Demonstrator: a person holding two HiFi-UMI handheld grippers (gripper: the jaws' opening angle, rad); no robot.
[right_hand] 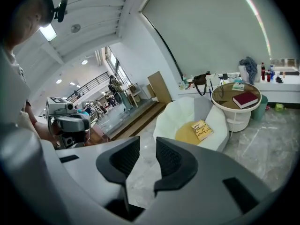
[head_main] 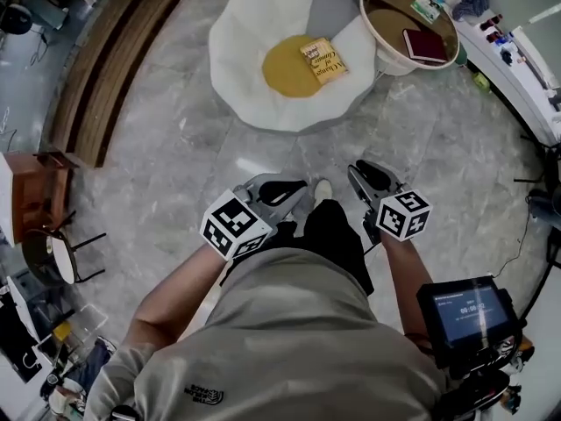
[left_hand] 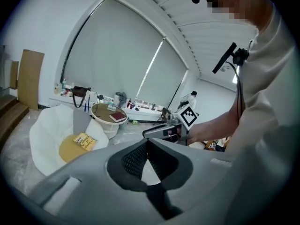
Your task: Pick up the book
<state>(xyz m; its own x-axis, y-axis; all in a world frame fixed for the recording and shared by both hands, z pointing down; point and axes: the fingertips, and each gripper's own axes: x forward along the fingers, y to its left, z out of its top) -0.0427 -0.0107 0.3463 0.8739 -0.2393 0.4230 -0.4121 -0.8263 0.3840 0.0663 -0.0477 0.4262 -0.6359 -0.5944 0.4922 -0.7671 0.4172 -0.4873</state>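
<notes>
Nearest, the left gripper [head_main: 279, 189] has its jaws pressed together on nothing, while the right gripper [head_main: 368, 179] has its jaws slightly apart and empty. Well ahead at twelve o'clock, about equally near both, the yellow book [head_main: 323, 60] lies on the chair's [head_main: 250, 24] cushion [head_main: 285, 70], long axis roughly eleven-to-five

The grey marbled floor [head_main: 175, 147] carries a white petal-shaped seat [head_main: 245, 51] with a round yellow cushion [head_main: 285, 68] at its middle. A yellow book [head_main: 323, 60] lies flat on that cushion's right edge. Just beside the seat stands a round desk [head_main: 386, 16]; on it lie a dark red book [head_main: 426, 46] and, apart from it, a small green-and-white packet [head_main: 427, 8]. A long wooden step [head_main: 114, 60] runs along the floor's left side.
</notes>
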